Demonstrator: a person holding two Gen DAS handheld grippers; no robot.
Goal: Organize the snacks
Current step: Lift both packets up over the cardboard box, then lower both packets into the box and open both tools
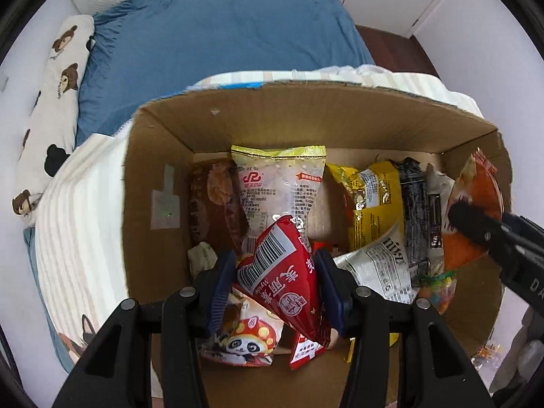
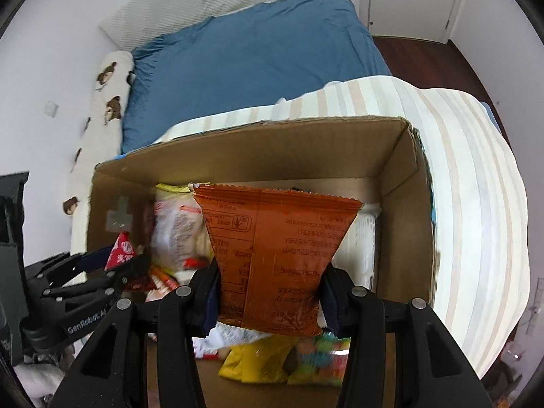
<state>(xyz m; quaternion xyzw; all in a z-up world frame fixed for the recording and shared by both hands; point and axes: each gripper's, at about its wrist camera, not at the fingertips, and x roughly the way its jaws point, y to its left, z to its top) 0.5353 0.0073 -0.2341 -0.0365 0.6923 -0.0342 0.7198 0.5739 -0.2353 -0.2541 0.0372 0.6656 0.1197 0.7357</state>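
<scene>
Left gripper (image 1: 273,284) clamps red packet (image 1: 282,282), tilted lengthwise; right gripper (image 2: 270,301) clamps upright orange packet (image 2: 278,255) over box (image 2: 401,183).

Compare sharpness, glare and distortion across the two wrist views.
Left wrist view: mostly sharp, the barcode on the red snack packet is readable; slight glare on the clear packet; fisheye bends the cardboard box rim. Right wrist view: softer, the snacks behind the orange packet are smeared with motion blur; dark vignette at the corners in both.
</scene>
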